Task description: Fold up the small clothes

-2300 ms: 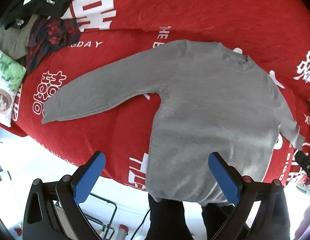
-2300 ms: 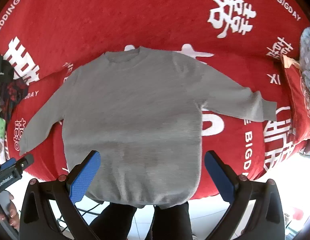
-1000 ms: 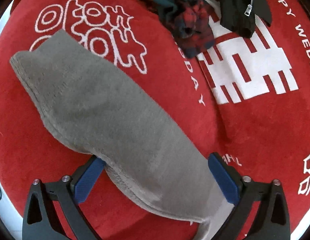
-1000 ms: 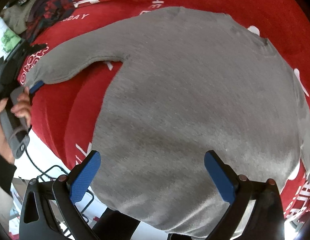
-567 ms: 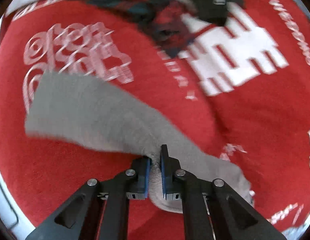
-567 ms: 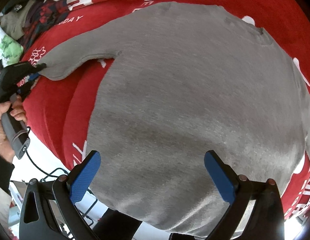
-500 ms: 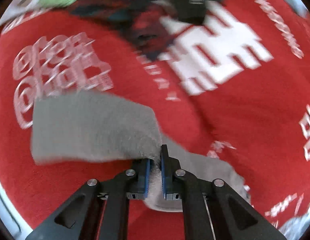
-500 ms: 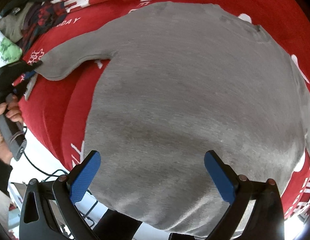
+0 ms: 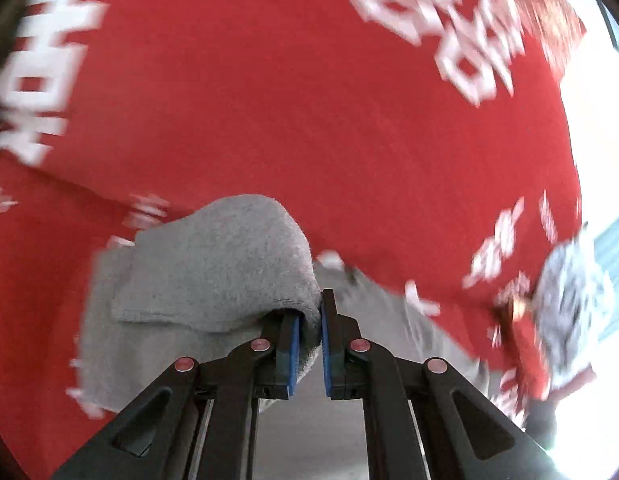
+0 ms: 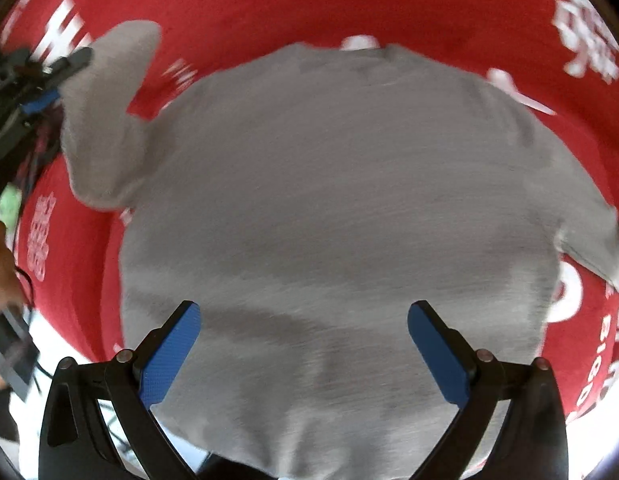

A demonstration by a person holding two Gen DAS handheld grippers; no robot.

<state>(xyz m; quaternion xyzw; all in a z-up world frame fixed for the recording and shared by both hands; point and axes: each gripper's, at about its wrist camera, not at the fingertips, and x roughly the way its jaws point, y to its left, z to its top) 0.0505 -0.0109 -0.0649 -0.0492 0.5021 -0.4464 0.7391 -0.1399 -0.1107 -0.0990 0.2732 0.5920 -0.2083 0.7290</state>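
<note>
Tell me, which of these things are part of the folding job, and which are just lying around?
In the job:
- grey sweater, its sleeve pinched in the left gripper
- right gripper, open above the sweater

Lying about:
- red printed blanket
- dark clothes pile at the left edge

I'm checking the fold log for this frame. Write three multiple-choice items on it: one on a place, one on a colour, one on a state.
1. Where does the grey sweater lie?
A. On a red blanket with white print
B. On a bare wooden floor
C. In a laundry basket

2. What colour are the claw pads?
A. Green
B. Blue
C. Yellow

3. How do the two claws stand?
A. Both open
B. Both shut on cloth
C. Left shut on a sleeve, right open

Key: 1 A, the red blanket surrounds the sweater. 2 B, blue in both views. 3 C, the left claw pinches the sleeve; the right claw spreads wide over the body.
</note>
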